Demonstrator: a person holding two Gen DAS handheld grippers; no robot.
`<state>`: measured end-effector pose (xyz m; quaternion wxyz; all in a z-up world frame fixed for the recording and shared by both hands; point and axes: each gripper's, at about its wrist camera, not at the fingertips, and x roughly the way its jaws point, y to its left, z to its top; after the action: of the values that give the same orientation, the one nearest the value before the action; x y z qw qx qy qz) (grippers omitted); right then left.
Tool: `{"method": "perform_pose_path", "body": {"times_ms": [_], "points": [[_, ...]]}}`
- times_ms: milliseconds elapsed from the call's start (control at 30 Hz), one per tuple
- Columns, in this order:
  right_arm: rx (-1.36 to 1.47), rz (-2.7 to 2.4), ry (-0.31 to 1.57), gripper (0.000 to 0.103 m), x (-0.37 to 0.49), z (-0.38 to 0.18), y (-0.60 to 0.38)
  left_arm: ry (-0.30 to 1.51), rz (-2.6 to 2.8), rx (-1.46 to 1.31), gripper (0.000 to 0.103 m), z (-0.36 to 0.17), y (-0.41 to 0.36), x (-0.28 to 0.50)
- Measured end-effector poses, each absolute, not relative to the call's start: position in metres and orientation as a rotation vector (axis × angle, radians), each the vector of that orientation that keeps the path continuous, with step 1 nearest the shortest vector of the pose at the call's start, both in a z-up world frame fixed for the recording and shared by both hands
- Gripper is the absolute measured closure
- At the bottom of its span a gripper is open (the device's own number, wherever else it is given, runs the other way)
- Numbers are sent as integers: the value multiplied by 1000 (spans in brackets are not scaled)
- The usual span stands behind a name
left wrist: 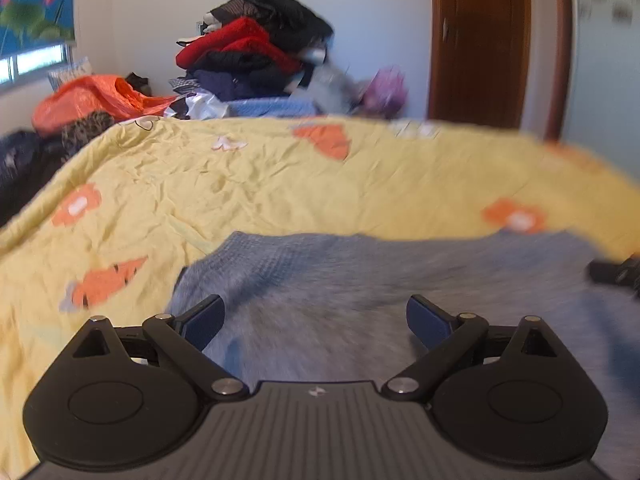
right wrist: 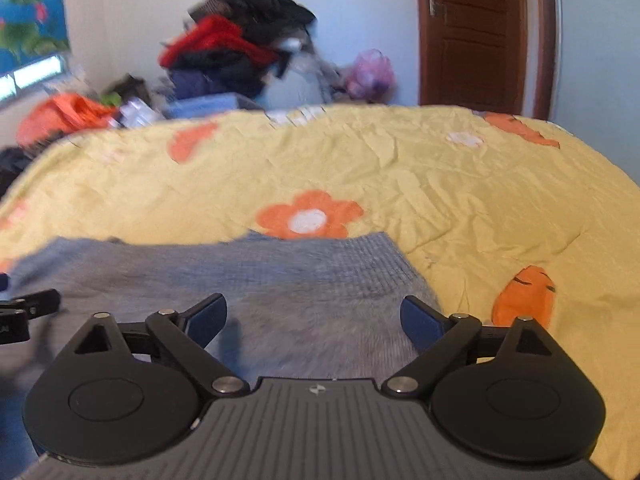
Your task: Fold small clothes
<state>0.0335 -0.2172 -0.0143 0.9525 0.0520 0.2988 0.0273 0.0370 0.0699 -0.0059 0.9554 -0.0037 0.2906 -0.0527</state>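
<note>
Blue-grey knit garment point(left wrist: 360, 280) lay flat on the yellow quilt point(left wrist: 240, 184); left gripper point(left wrist: 316, 322) and right gripper point(right wrist: 314, 320), wide open and empty, apparently needed fresh edge grips next.

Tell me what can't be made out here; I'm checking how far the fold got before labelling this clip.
- Blue knit garment: its near part is hidden by the left gripper in the left wrist view, and by the right gripper in the right wrist view.
- Its weave and creases: motion-blurred in both views.
- Clothes pile behind the yellow quilt: single items too blurred to tell.
</note>
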Motion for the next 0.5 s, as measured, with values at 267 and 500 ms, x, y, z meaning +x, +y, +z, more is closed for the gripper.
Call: {"method": "perform_pose_path", "body": {"times_ms": [267, 500], "points": [[-16, 81, 663, 3, 1, -31, -207, 721, -131, -68, 4, -37, 75, 11], [25, 84, 674, 0, 0, -47, -223, 709, -62, -48, 5, -26, 82, 0]]}}
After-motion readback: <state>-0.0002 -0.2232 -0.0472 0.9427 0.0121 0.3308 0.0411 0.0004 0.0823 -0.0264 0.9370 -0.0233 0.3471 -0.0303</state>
